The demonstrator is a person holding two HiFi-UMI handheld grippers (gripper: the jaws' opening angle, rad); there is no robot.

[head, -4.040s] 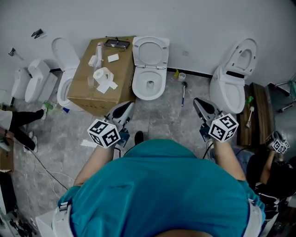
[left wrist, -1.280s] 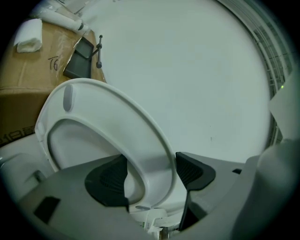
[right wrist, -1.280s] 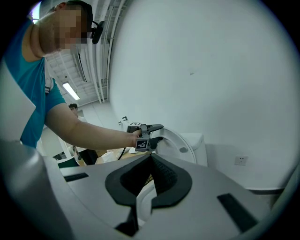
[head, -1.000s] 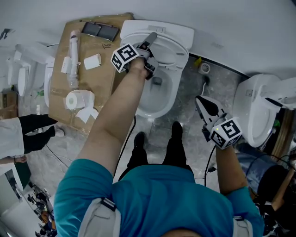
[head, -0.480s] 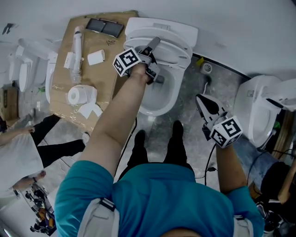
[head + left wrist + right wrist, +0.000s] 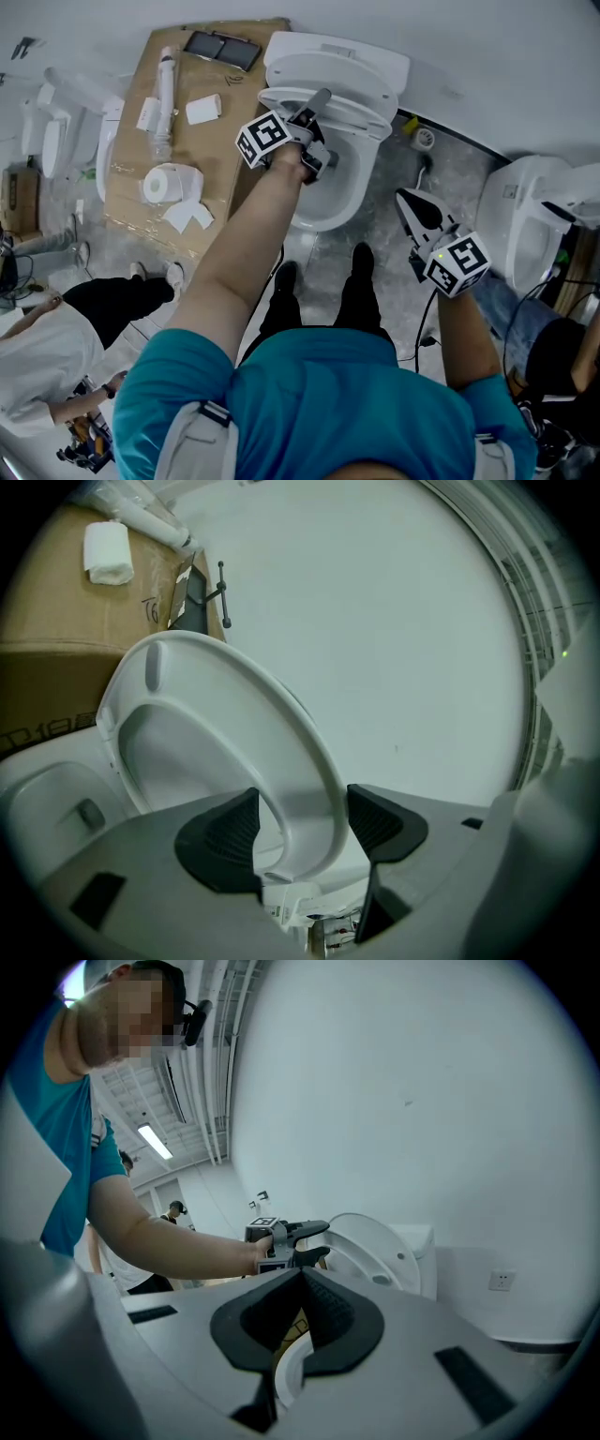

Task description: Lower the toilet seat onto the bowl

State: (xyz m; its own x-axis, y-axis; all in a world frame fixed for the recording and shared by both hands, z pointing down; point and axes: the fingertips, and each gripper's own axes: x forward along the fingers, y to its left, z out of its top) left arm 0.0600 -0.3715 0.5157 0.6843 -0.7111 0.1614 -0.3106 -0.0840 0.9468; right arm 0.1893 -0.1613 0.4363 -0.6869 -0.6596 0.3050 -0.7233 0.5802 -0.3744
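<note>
Left gripper (image 6: 302,822): ribbed black pads apart, just been closing, straddling the front rim of the toilet seat (image 6: 234,724) at lower centre, not clamped. Seat: glossy white oval ring, tilted partway over the smooth white bowl (image 6: 323,211). Right gripper (image 6: 300,1312): jaws together.

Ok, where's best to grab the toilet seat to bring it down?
Probably the toilet seat at its raised free rim, coming from the front, one jaw through the ring's opening, one outside. It stands tilted, so that edge is nearest and offers most leverage.
</note>
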